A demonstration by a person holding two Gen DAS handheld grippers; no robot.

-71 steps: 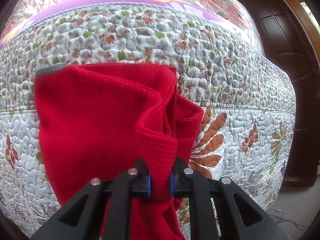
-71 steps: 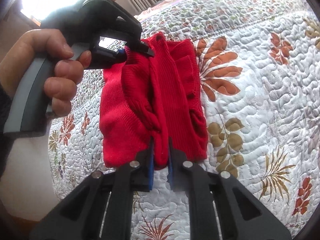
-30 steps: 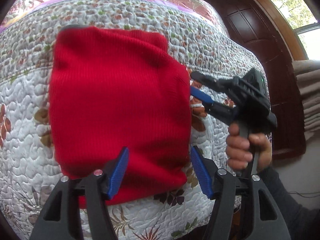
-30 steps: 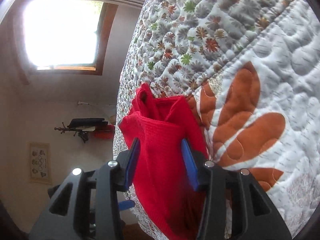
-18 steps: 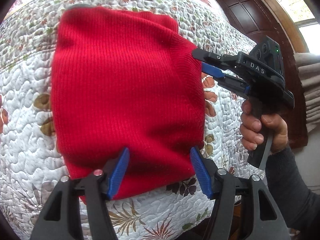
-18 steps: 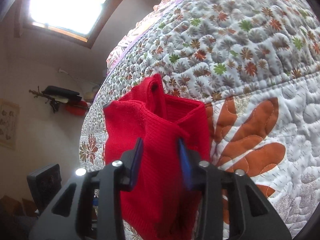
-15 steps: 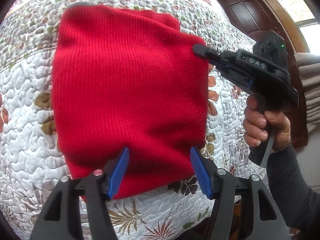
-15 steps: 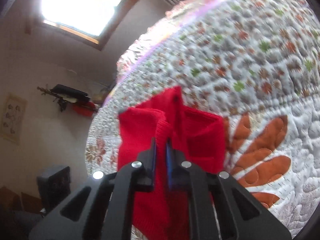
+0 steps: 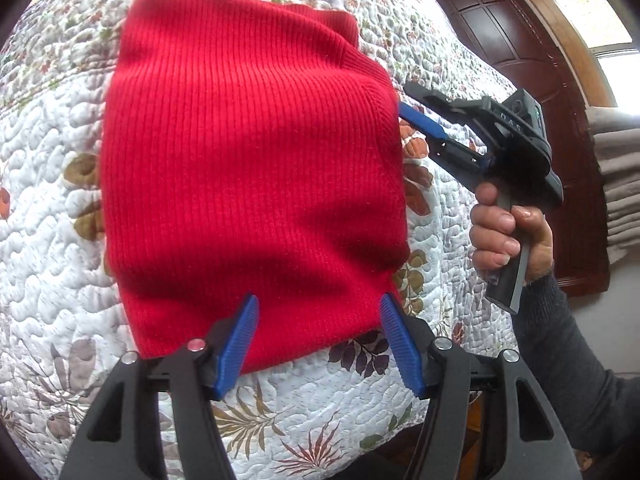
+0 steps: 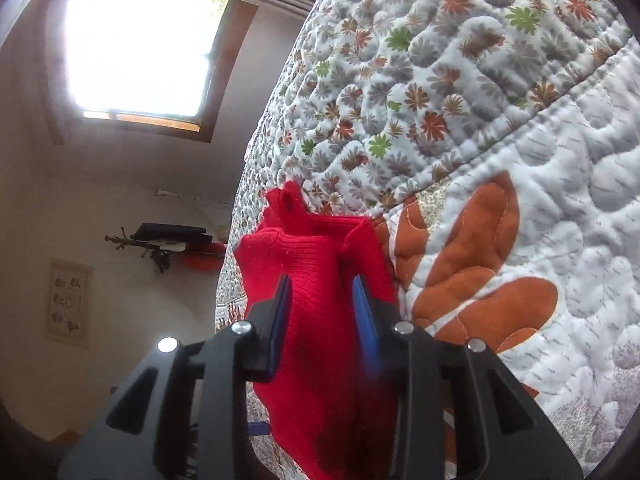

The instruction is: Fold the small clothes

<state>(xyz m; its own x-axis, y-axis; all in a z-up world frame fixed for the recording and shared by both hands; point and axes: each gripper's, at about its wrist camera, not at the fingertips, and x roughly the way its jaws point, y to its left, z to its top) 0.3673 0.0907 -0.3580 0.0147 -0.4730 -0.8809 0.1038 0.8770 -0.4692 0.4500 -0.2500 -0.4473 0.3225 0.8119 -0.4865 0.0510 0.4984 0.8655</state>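
Red knit garment (image 9: pixel 248 168) is laid folded on the quilted bed cover (image 9: pixel 44 208). Left tongs (image 9: pixel 318 344) are spread wide at its near hem, nothing gripped. Right tongs (image 10: pixel 320 316) are parted around its side edge, not clamped.

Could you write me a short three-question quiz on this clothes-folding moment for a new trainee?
1. True or false: the left gripper is clamped shut on the red knit garment.
2. What does the garment lie on? A) a wooden floor B) a floral quilted bedspread C) a glass table
3. Fill in: the right gripper has its blue-padded fingers spread on either side of the garment's ____ edge, as the left wrist view shows it.

Key: 1 false, its fingers stand wide open at the near hem. 2 B. 3 right.
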